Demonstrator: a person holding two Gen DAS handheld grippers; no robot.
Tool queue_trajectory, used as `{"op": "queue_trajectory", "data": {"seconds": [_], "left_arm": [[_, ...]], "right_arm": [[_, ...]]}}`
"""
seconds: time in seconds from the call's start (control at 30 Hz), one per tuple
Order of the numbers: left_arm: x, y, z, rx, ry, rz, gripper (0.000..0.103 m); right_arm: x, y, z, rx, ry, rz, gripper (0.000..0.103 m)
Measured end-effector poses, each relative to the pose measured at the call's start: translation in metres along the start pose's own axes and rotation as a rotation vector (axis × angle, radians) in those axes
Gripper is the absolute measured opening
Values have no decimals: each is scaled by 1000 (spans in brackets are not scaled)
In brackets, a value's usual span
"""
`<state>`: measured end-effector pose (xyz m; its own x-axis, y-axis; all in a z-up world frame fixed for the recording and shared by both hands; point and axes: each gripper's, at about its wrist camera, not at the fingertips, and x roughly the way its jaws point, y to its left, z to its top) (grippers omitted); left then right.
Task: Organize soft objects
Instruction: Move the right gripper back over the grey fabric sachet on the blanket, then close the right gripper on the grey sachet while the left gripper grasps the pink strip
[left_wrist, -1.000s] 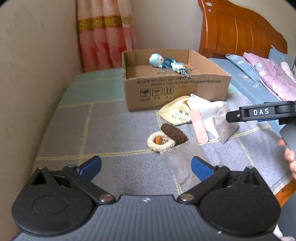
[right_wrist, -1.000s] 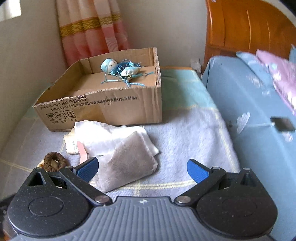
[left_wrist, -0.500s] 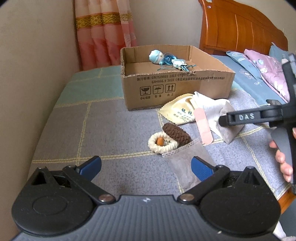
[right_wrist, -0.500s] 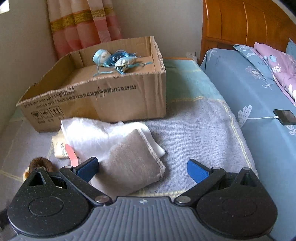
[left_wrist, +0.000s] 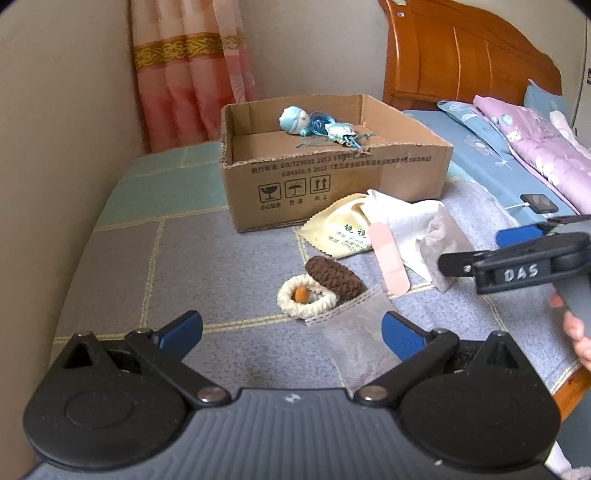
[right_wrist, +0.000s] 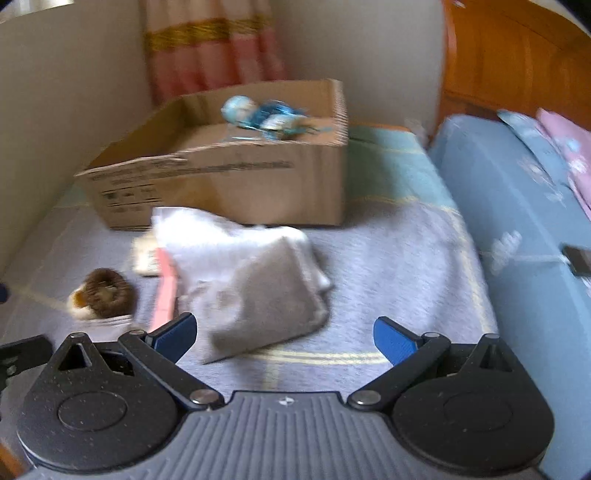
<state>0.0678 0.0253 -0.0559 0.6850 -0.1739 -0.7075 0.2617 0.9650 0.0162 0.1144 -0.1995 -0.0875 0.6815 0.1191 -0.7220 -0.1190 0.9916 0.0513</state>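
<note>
Closing in on a pick, by my read: nothing was gripped yet. Left gripper (left_wrist: 291, 330) was spread wide and empty, low over the blanket (left_wrist: 207, 266), aimed at the cream scrunchie (left_wrist: 306, 301) touching the brown one (left_wrist: 334, 277). Cardboard box (left_wrist: 332, 181) behind already held a blue doll (left_wrist: 295, 119). Pink strip (left_wrist: 389, 260) lay on the grey cloth (right_wrist: 266, 295). Right gripper (right_wrist: 284, 336) was also wide and empty, near that cloth. Next move probably needs jaws straddling a fold, then a lift to the box.

This is a home bedroom. A wooden headboard (left_wrist: 461, 66) rises over floral bedding (left_wrist: 532, 147), with pink curtains (left_wrist: 188, 70) behind.
</note>
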Motion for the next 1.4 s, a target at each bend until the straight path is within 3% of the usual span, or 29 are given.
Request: {"op": "queue_trajectory", "data": {"seconds": [0.2, 0.37, 0.53, 0.9, 1.07, 1.3, 1.4], "left_arm": [[-2, -1, 0, -1, -1, -33, 102], [-3, -2, 2, -16, -19, -40, 102], [-2, -8, 8, -34, -41, -66, 102], [2, -42, 27, 25, -98, -128, 99], [14, -59, 33, 31, -84, -156, 90], [41, -64, 36, -40, -13, -203, 56], [51, -62, 35, -69, 9, -202, 50]], "right_arm": [[15, 10, -5, -97, -25, 24, 100], [14, 12, -4, -114, -28, 57, 77], [3, 13, -6, -105, -44, 61, 64], [-33, -6, -13, -103, -82, 65, 62], [-27, -12, -26, -111, -58, 58, 62], [-22, -16, -33, -127, -54, 76, 62], [-23, -17, -34, -133, -58, 85, 63]]}}
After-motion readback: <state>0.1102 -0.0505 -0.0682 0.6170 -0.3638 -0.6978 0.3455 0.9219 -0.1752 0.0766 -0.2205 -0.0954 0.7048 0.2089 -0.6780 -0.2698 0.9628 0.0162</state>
